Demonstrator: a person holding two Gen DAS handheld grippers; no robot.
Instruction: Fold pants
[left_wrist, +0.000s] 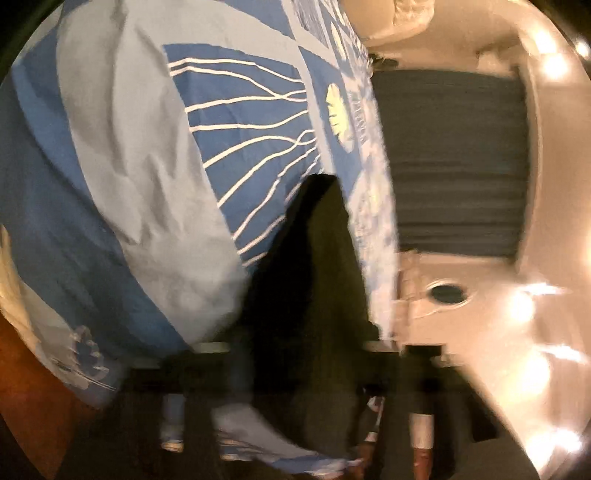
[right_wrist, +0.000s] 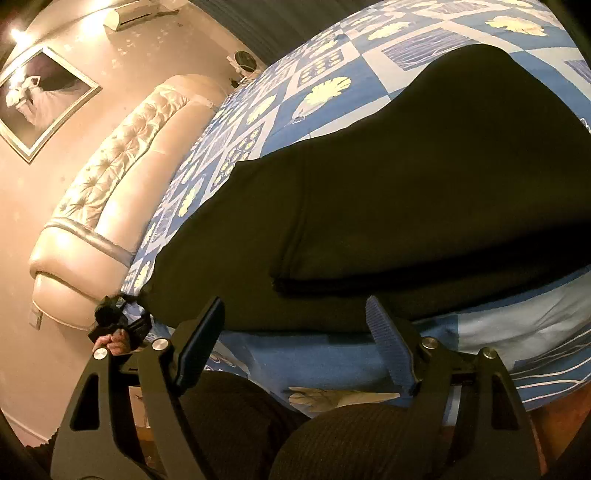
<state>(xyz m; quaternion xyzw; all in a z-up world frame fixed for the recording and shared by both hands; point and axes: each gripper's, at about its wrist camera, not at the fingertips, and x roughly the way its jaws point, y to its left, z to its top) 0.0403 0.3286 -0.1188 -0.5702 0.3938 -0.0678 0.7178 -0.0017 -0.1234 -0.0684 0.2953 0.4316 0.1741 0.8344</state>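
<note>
The black pants (right_wrist: 388, 206) lay on the bed (right_wrist: 332, 354), apparently already doubled leg over leg; the crosswise folds looked still to come; the right gripper (right_wrist: 295, 332) hovered with jaws apart just beside the near edge; the left gripper's (left_wrist: 295, 369) state couldn't be told through the blur.

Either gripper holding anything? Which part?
Right gripper: nothing, its fingers are open. Left gripper: at the end of the pants, but its view is blurred, so a hold cannot be told.
</note>
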